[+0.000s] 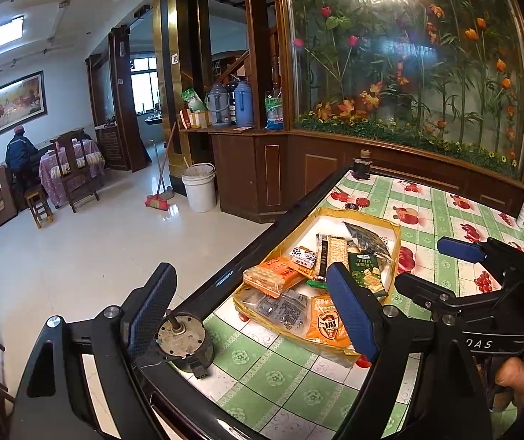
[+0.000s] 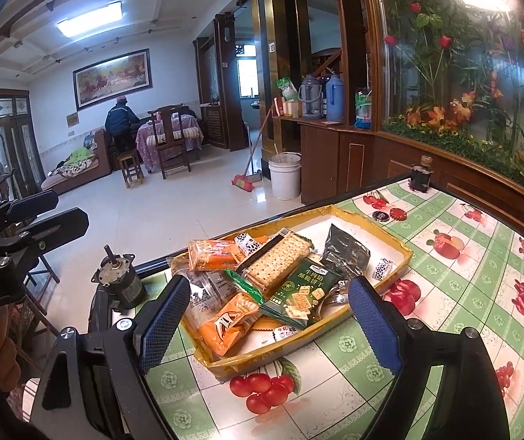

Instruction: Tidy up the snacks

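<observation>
A shallow tray (image 1: 396,245) (image 2: 406,256) edged in yellow tape lies on the fruit-print tablecloth and holds several snack packs. Among them are an orange cracker pack (image 1: 273,275) (image 2: 214,255), a green biscuit pack (image 1: 366,271) (image 2: 306,286), a clear sleeve of crackers (image 2: 276,260) and a dark foil bag (image 1: 366,238) (image 2: 342,253). My left gripper (image 1: 250,311) hovers open at the tray's near-left corner, empty. My right gripper (image 2: 267,326) stands open in front of the tray's near end, empty. Each gripper also shows in the other view, the right gripper (image 1: 441,267) and the left gripper (image 2: 52,212).
A small metal motor (image 1: 184,337) (image 2: 118,282) sits on the table's near-left corner beside the black table edge (image 1: 262,242). A dark bottle (image 1: 362,165) (image 2: 420,176) stands at the far corner, bottle caps (image 2: 381,215) near it. Beyond lie tiled floor, a white bucket (image 2: 284,176) and a distant person.
</observation>
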`<control>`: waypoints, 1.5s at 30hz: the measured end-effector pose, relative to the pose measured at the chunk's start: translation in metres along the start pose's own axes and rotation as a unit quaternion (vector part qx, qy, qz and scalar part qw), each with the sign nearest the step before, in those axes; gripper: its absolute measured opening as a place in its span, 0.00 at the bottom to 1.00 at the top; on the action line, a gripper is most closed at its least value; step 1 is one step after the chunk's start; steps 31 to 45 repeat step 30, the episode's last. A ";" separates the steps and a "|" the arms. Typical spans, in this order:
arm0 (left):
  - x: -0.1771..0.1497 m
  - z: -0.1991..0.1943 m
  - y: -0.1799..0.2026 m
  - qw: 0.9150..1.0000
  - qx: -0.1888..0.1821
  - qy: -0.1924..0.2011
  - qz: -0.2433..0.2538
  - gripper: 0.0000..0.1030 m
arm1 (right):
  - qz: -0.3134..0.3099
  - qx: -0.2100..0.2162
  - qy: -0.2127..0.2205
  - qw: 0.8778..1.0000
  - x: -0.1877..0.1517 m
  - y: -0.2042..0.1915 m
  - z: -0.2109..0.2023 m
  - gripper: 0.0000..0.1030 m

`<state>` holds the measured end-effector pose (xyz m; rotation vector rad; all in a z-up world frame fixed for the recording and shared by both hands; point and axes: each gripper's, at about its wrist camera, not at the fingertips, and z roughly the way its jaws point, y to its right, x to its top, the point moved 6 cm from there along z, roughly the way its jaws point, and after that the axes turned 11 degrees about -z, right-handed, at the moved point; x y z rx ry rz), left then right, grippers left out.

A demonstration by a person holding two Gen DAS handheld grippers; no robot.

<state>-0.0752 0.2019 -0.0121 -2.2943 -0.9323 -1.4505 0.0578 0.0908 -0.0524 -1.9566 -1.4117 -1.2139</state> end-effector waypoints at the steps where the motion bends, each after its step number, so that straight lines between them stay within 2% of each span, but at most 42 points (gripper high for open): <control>1: 0.000 0.001 -0.001 1.000 0.000 -0.001 -0.001 0.82 | -0.001 0.000 0.000 1.000 0.000 -0.001 0.000 0.87; 22: 0.001 0.002 -0.008 1.000 0.007 0.000 -0.003 0.82 | -0.016 0.004 -0.007 1.000 0.003 -0.007 0.008 0.87; 27: 0.002 -0.004 -0.006 1.000 0.015 0.023 0.012 0.82 | -0.021 0.005 -0.008 1.000 0.003 -0.010 0.010 0.87; 45: 0.003 -0.004 -0.007 1.000 0.010 0.016 0.006 0.82 | -0.025 0.004 -0.008 1.000 0.004 -0.012 0.010 0.87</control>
